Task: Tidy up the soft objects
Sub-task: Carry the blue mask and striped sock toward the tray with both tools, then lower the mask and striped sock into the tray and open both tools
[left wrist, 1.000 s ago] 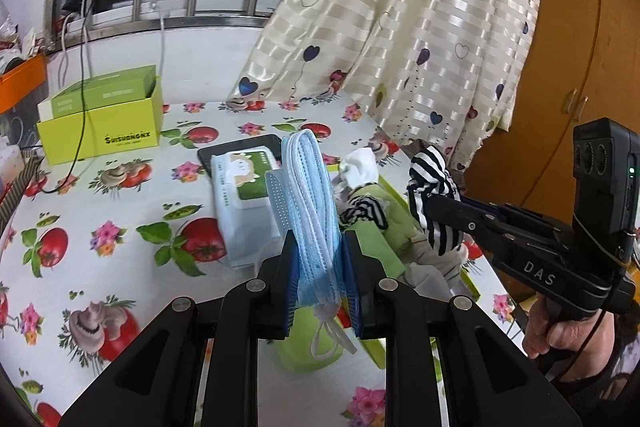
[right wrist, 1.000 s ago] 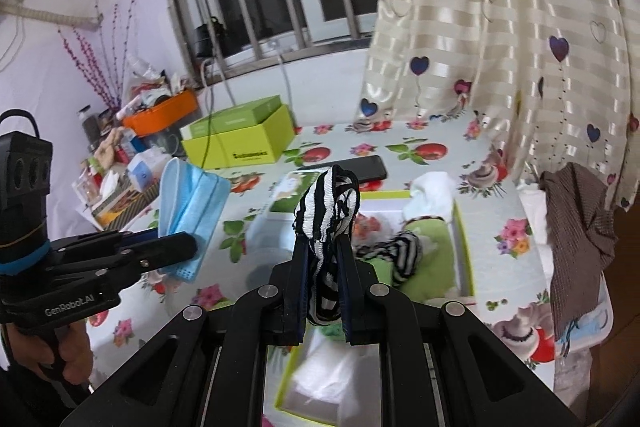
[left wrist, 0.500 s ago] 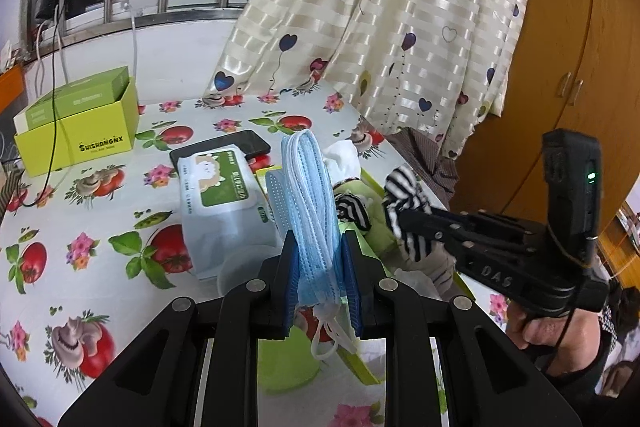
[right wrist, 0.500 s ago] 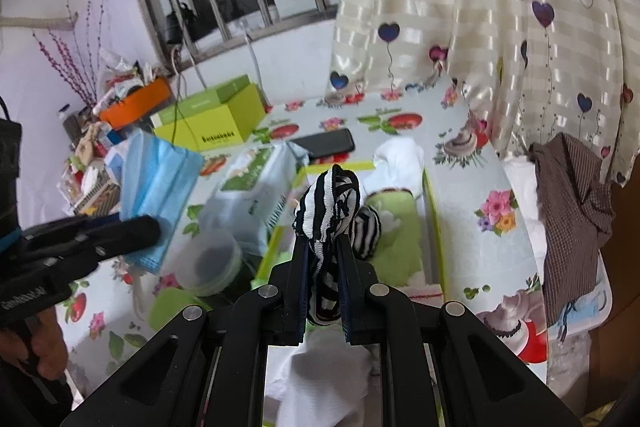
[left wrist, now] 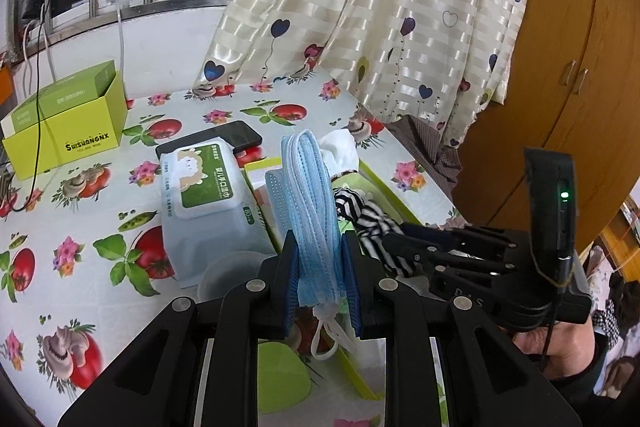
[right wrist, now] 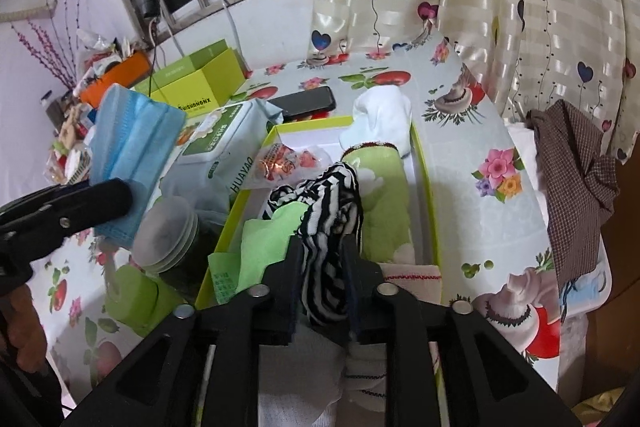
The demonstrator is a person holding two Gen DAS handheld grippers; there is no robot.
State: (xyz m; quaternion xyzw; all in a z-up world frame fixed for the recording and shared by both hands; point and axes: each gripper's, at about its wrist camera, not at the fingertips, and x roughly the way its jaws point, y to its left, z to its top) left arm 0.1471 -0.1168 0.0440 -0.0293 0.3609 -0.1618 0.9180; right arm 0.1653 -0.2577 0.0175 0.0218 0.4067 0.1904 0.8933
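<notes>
My left gripper is shut on a folded stack of blue face masks, held upright above the table; the stack also shows in the right wrist view. My right gripper is shut on a black-and-white striped sock, lowered over the yellow-green box. The box holds a green cloth, a white sock and a snack packet. In the left wrist view the right gripper sits just right of the masks.
A wet-wipes pack, a black phone and a lime carton lie on the flowered tablecloth. Stacked plastic lids and a green cup stand left of the box. A brown checked cloth hangs at the right edge.
My right gripper has come down with the striped sock into the yellow-green box. My left gripper has shifted right toward the box, still holding the masks.
</notes>
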